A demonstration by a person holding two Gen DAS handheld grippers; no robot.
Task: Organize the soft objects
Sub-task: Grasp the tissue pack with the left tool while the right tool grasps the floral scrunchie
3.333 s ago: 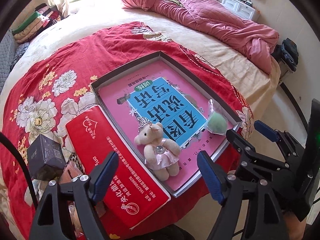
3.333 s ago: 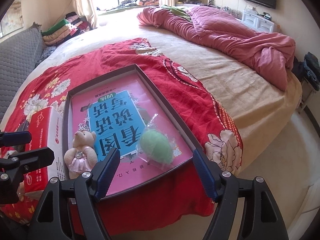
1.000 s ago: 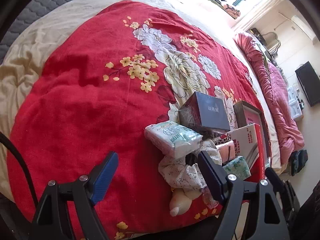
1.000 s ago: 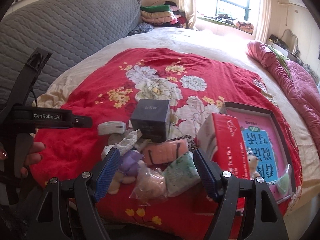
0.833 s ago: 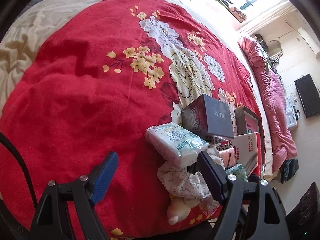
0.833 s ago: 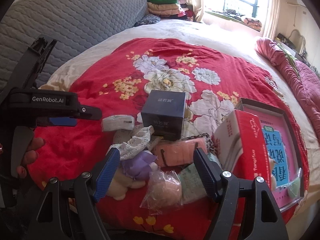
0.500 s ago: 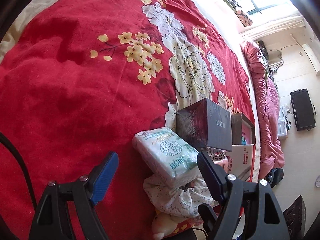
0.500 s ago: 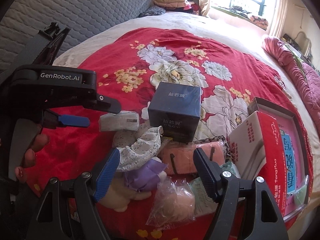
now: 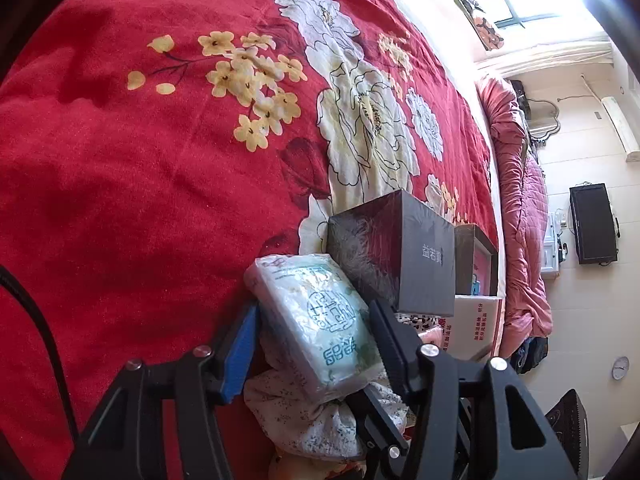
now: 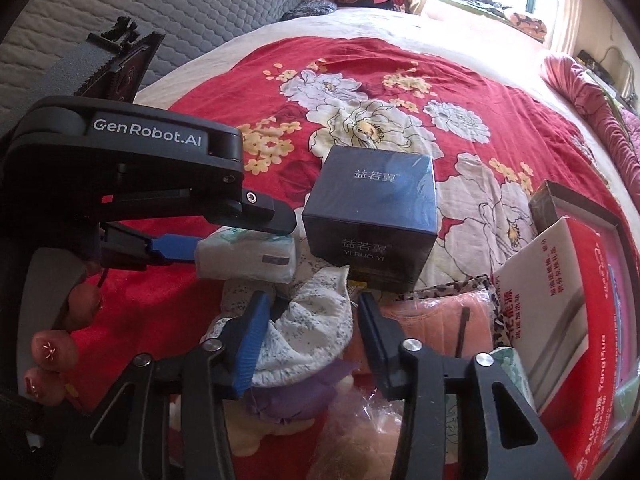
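Tissue pack point(image 9: 320, 320) between left tongs point(image 9: 316, 340), spread and straddling it, beside dark box point(image 9: 400, 256); right tongs point(image 10: 308, 344) apart over floral cloth point(image 10: 304, 320).

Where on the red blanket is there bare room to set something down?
The red blanket is bare left of the tissue pack and beyond the dark box, over the printed flowers. It is crowded nearer: floral cloth, pink item and red-and-white box lie packed together.
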